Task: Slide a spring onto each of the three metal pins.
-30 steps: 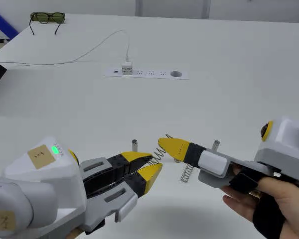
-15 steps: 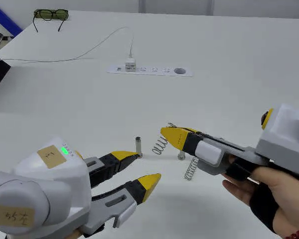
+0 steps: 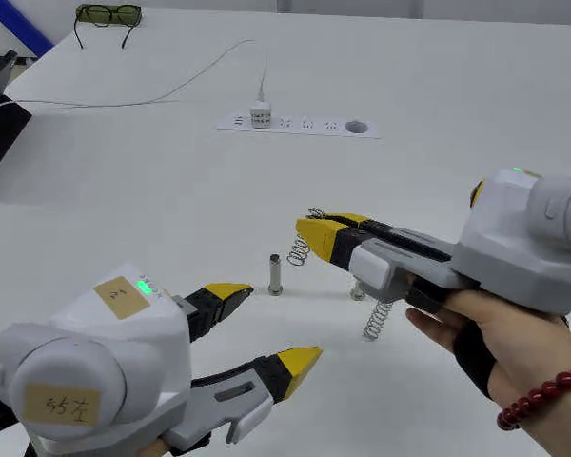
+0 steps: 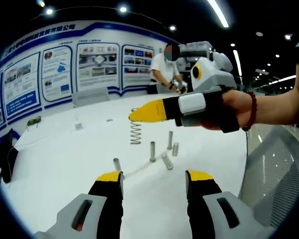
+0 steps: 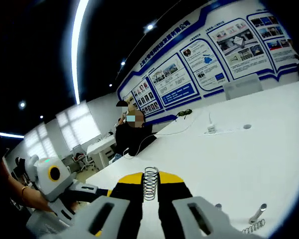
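- Short of the pin (image 3: pixel 275 274), on the person's side, the left gripper (image 3: pixel 264 325) hovers with its jaws spread wide and nothing between them. A careless push forward could knock the pin over, since it stands alone and upright on the bare table (image 3: pixel 124 190).
- Just past the pin and a little to its right, the right gripper (image 3: pixel 314 232) pinches a spring (image 3: pixel 299 249) near its upper coils. The rest of the spring hangs free below the tips. Held by so little, it may swing, or pop out if the squeeze shifts.
- The hanging end looks offset from the pin's top rather than over it. Lowered from there, it would likely catch on the pin's rim, bend sideways or topple the pin.
- Further right of the pin, a loose spring (image 3: pixel 377 319) lies on the table just beside a second pin (image 3: pixel 358 290), which is partly hidden under the right gripper. A low pass could roll that spring away or strike the second pin.
- Far beyond the pin, the power strip (image 3: pixel 305 125) sits well apart and looks to be no hazard.
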Tool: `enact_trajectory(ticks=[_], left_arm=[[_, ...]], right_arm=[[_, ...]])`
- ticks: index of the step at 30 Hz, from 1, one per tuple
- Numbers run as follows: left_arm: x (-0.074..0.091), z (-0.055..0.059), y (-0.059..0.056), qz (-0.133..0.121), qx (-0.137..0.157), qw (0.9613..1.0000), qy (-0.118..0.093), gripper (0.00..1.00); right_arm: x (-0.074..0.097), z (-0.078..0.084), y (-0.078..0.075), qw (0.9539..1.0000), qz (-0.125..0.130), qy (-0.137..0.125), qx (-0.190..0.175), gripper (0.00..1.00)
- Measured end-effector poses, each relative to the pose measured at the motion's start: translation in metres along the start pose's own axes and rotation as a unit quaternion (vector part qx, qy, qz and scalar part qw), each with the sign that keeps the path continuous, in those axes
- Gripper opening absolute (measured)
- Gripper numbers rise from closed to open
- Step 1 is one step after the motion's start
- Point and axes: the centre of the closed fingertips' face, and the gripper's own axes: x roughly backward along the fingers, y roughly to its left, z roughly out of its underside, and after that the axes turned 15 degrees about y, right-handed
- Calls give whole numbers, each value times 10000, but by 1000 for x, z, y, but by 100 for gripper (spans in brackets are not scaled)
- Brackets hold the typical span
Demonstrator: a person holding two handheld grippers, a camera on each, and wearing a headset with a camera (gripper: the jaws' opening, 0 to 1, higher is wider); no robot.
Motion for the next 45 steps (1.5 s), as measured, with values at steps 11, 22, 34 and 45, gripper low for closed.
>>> enact_trajectory(ticks=[11, 22, 34, 45], left_arm=[[-5, 7, 0, -11, 38, 9999, 121, 66], [-7, 13, 5, -52, 178, 9996, 221, 74], [-6, 16, 5, -43, 238, 9994, 257, 76], [-6, 17, 8, -62, 279, 9992, 281, 76]], right_arm=[[-22, 4, -15, 9993, 251, 150, 240, 11], [-42, 10, -29, 9968, 521, 291, 526, 11], [-56, 18, -34, 9925, 679, 445, 914, 11], [-60, 25, -35, 9879, 799, 600, 1186, 11]])
